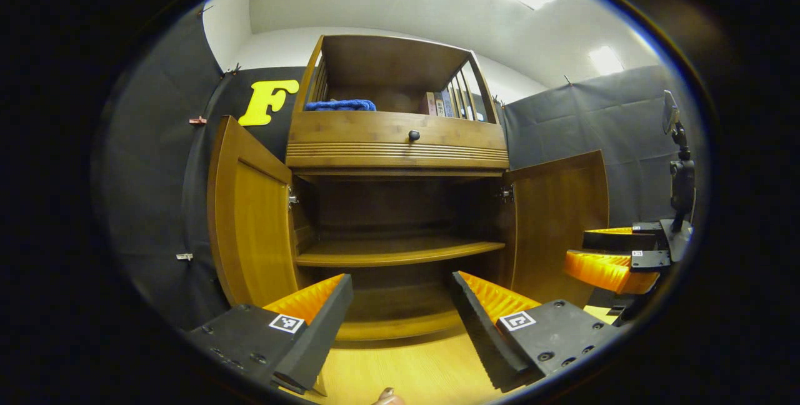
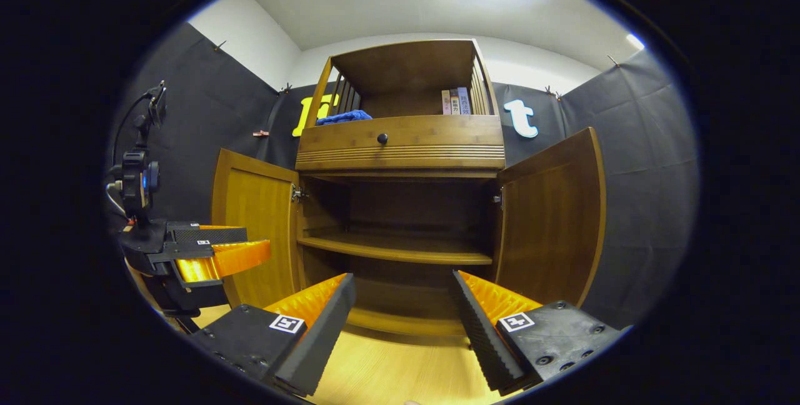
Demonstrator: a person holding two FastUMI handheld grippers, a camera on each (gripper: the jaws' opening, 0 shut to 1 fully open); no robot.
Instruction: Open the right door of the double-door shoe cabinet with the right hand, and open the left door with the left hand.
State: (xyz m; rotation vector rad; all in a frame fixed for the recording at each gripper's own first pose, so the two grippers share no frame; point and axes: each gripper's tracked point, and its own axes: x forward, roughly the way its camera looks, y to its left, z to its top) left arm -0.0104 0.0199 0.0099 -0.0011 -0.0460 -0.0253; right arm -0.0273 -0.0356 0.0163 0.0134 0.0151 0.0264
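Already both doors of the shoe cabinet (image 2: pixel 400 142), left door (image 1: pixel 250 224) and right door (image 2: pixel 553 217), are swung wide, and left gripper (image 1: pixel 400 317) and right gripper (image 2: pixel 403 320), at each frame's bottom, are spread empty, so nothing seems left.

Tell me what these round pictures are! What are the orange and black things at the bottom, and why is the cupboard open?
A person holds a pinching tool, called a gripper, in each hand. A small camera rides on each tool, so each picture looks forward along its two fingers. In the left gripper view you see the left gripper; in the right gripper view, the right gripper. Both are open and hold nothing.

Ahead stands a wooden shoe cabinet. Its left door and right door are both swung open, showing a bare shelf. Up top lie a blue cloth and some books. Above the doors is a drawer with a dark knob.
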